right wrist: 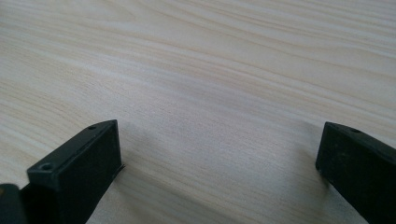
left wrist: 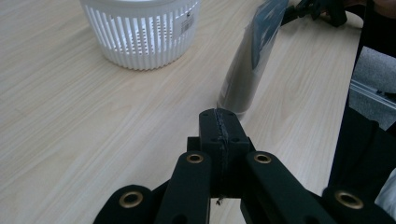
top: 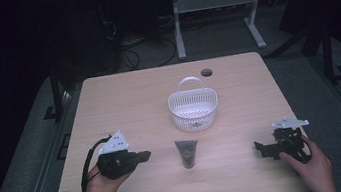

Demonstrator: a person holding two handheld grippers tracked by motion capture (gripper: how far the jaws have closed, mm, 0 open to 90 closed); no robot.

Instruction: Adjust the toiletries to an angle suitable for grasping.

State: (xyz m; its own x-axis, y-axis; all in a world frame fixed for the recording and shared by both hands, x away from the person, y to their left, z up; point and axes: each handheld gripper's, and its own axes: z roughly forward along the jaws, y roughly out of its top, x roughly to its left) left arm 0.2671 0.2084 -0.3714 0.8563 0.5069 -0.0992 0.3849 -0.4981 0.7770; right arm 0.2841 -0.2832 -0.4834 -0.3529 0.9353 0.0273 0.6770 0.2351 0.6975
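My left gripper point(left wrist: 219, 135) is closed on nothing, my right gripper point(right wrist: 219, 158) wide apart; I'd pinch the soft, light tube point(top: 186, 153) mid-body.

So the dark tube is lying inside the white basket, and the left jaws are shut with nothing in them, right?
Not quite. The dark tube is not inside the white basket; it lies on the table in front of it, apart from it, as the high view shows. The rest holds: the left gripper has its jaws shut together with nothing between them, seen in the left gripper view.
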